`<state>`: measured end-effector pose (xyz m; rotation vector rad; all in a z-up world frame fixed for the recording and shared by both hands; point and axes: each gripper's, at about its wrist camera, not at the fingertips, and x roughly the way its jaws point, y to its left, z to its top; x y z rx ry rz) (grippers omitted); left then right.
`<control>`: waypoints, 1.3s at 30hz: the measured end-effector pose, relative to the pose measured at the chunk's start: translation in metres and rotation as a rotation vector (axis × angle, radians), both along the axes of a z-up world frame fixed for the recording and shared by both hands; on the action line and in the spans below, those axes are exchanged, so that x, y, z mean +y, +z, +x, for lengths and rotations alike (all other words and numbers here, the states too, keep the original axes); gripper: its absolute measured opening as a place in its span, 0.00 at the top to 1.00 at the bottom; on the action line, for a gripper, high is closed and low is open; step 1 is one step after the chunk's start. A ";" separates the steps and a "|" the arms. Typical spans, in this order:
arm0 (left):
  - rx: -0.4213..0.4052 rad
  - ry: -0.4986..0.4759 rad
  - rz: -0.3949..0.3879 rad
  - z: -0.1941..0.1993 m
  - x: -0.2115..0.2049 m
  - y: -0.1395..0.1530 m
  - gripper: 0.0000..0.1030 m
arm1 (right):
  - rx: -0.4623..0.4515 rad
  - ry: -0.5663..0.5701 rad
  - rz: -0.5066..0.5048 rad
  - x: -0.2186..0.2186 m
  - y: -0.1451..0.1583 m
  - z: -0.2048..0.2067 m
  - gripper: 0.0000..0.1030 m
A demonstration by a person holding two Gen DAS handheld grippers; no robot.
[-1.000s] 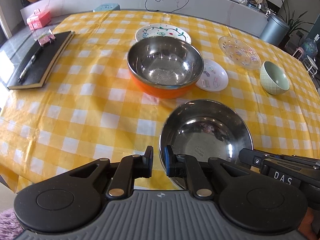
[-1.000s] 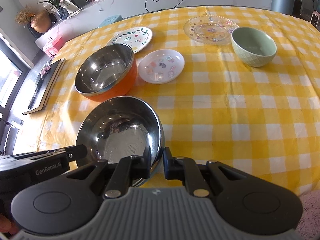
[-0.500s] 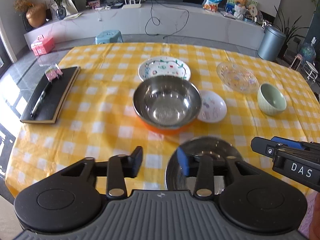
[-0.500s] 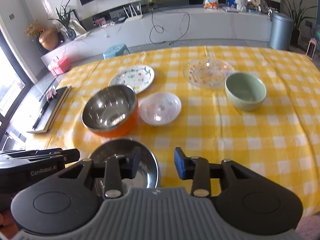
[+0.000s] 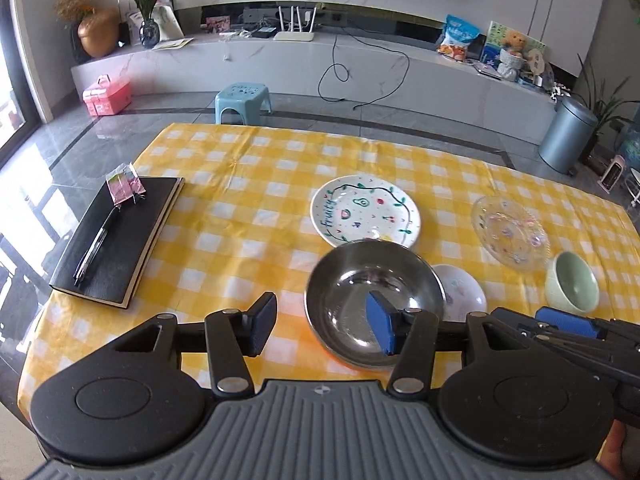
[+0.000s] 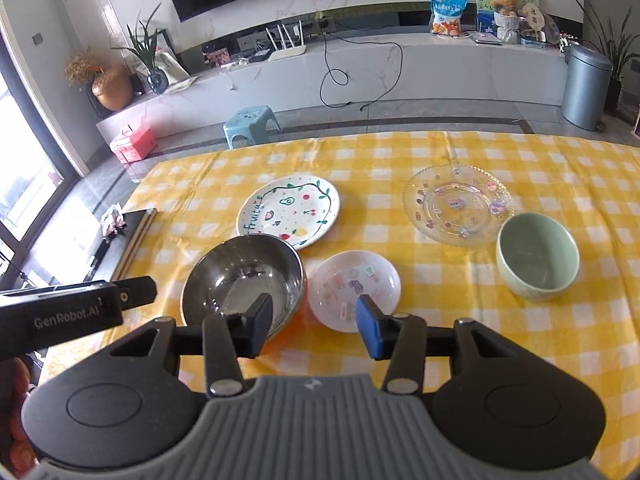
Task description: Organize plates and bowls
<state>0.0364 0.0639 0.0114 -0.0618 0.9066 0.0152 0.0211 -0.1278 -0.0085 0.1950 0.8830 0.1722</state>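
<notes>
An orange bowl with a steel inside (image 5: 372, 300) (image 6: 244, 280) stands on the yellow checked table. Behind it lies a white painted plate (image 5: 366, 210) (image 6: 288, 210). To its right lies a small white plate (image 5: 460, 292) (image 6: 356, 288), then a clear glass plate (image 5: 510, 232) (image 6: 458, 202) and a green bowl (image 5: 572, 284) (image 6: 538, 262). My left gripper (image 5: 322, 330) is open and empty above the table's near side. My right gripper (image 6: 314, 330) is open and empty too. The second steel bowl is hidden below both grippers.
A black notebook (image 5: 116, 236) with a pen and a pink packet lies at the table's left edge. Beyond the table's far edge (image 5: 320, 130) stand a blue stool (image 5: 242, 98) and a grey bin (image 5: 568, 134).
Both grippers let go of the steel bowl's rim, opened wide and rose back from the table. The steel bowl dropped out of view.
</notes>
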 end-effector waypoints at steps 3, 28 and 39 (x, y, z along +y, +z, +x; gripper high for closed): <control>0.023 0.028 -0.014 0.011 0.007 -0.011 0.41 | 0.025 0.001 0.011 0.008 -0.009 0.016 0.43; 0.099 0.074 -0.070 0.027 0.012 -0.068 0.72 | 0.149 -0.002 0.029 0.027 -0.072 0.063 0.81; 0.095 0.060 -0.072 0.023 0.007 -0.063 0.93 | 0.141 0.000 0.045 0.030 -0.071 0.061 0.92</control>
